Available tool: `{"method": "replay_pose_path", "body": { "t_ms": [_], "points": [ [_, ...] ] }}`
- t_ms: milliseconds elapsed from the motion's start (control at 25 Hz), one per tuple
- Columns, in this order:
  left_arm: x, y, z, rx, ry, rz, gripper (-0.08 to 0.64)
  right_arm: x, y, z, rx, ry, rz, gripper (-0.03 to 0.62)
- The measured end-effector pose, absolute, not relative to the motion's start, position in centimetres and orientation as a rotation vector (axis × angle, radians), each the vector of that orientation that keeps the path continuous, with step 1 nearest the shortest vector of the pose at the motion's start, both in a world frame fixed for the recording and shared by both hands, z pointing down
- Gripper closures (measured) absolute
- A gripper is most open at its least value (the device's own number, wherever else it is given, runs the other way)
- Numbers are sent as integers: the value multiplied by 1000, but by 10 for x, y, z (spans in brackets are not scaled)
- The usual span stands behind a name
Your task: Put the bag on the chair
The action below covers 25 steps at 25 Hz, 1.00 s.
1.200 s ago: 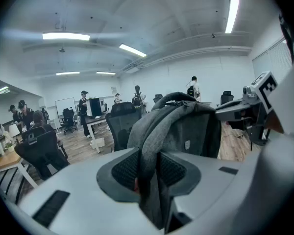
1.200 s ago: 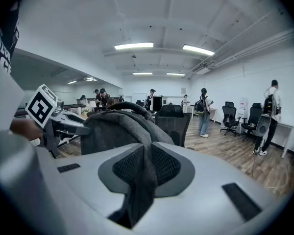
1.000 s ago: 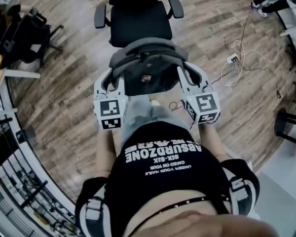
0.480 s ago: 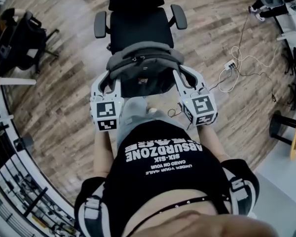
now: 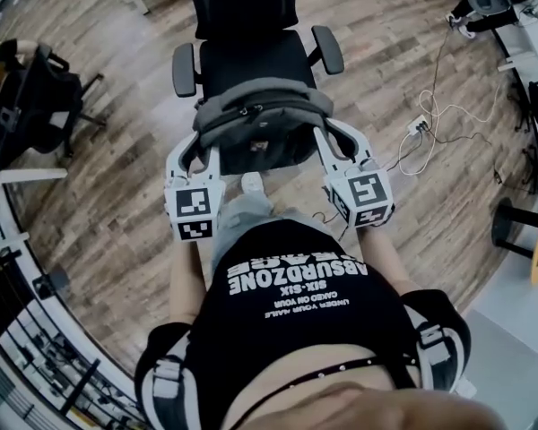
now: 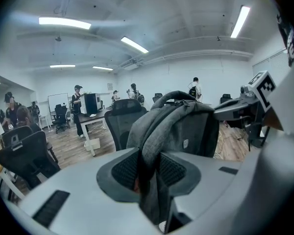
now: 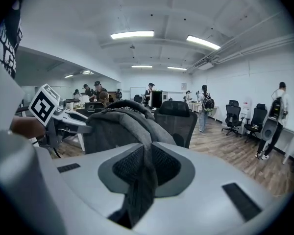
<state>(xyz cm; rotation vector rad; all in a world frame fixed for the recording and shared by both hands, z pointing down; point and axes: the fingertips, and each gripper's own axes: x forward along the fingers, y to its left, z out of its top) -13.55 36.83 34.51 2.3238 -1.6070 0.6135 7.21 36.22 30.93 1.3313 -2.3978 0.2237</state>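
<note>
Head view: a grey bag hangs between the left gripper and the right gripper, over the front edge of the black chair seat.

Left gripper view: the jaws are closed partway, with the pads pressing a grey strap of the bag. The bag's body rises just beyond.

Right gripper view: the jaws pinch the other strap between the pads. The chair stands behind the bag.
</note>
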Motion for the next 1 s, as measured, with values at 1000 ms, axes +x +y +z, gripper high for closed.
{"method": "replay_pose_path", "body": {
  "t_ms": [1000],
  "points": [
    [-133,274,345,2392,-1511,570,446,75,275,309,1433,-2371,280,528]
  ]
}}
